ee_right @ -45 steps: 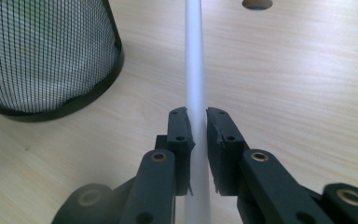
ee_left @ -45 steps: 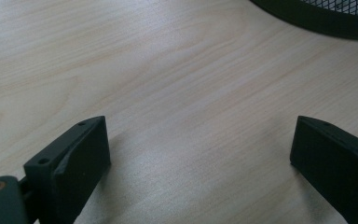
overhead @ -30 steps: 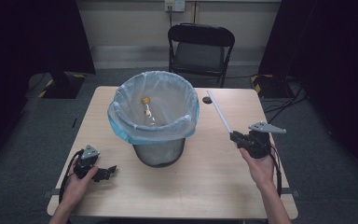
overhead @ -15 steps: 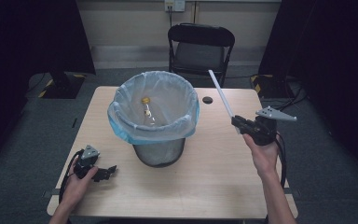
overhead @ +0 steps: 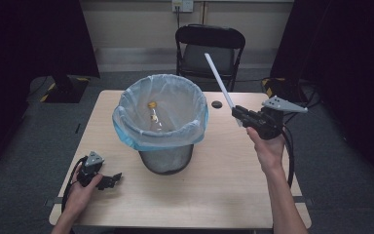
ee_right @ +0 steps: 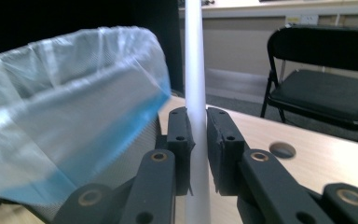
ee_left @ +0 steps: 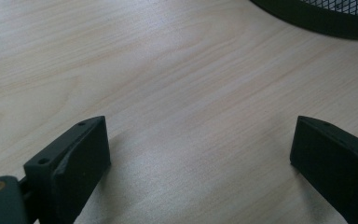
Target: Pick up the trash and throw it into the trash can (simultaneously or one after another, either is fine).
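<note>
A mesh waste bin [overhead: 165, 158] lined with a pale blue bag [overhead: 159, 114] stands mid-table; small scraps lie inside it. My right gripper [overhead: 239, 116] is raised above the table to the right of the bin, shut on a long white stick [overhead: 219, 84] that slants up and to the left. In the right gripper view the white stick [ee_right: 196, 93] is pinched between both pads, with the bag [ee_right: 74, 121] close at the left. My left gripper [overhead: 112, 179] rests at the table's near left, open, nothing between its fingers [ee_left: 74, 158] but bare wood.
A black folding chair [overhead: 209, 53] stands behind the wooden table [overhead: 224, 195]. A round cable hole [overhead: 217, 104] sits near the far edge. Cables trail from both grippers. Dark floor surrounds the table.
The right hand has lifted the white stick off the table and upward, its tip now higher, level with the chair behind. The left gripper has not moved.
</note>
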The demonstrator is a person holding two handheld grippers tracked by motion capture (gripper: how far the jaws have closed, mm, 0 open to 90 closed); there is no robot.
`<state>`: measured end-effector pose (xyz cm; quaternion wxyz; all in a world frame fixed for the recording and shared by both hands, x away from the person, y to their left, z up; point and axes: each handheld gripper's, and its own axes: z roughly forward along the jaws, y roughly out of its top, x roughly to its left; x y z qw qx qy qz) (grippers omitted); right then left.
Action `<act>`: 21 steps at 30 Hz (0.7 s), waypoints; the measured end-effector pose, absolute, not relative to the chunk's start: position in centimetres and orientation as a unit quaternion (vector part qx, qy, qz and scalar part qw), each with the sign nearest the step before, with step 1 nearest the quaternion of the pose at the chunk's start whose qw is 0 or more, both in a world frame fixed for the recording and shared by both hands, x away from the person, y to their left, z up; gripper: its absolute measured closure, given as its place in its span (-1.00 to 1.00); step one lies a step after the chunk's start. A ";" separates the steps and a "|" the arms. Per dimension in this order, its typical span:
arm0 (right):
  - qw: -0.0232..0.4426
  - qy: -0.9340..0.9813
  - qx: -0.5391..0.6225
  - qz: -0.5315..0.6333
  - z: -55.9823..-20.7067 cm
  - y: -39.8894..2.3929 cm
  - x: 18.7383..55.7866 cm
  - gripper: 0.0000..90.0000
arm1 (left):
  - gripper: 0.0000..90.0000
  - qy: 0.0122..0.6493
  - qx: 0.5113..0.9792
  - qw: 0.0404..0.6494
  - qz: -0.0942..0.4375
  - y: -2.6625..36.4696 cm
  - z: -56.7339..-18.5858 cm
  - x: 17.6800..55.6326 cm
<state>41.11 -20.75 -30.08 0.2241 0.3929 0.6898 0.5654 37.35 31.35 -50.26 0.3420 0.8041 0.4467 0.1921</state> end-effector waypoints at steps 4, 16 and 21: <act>0.223 0.689 0.376 0.578 -28.6 -19.7 41.3 0.79 | -0.90 0.447 0.804 0.342 0.192 31.3 -50.3 37.4; 0.205 0.693 0.330 0.607 -25.5 -16.4 41.6 0.79 | -0.90 0.447 0.804 0.342 0.192 31.3 -50.3 37.4; 0.195 0.696 0.313 0.616 -24.8 -15.1 41.8 0.79 | -0.90 0.446 0.805 0.341 0.192 31.4 -50.3 37.4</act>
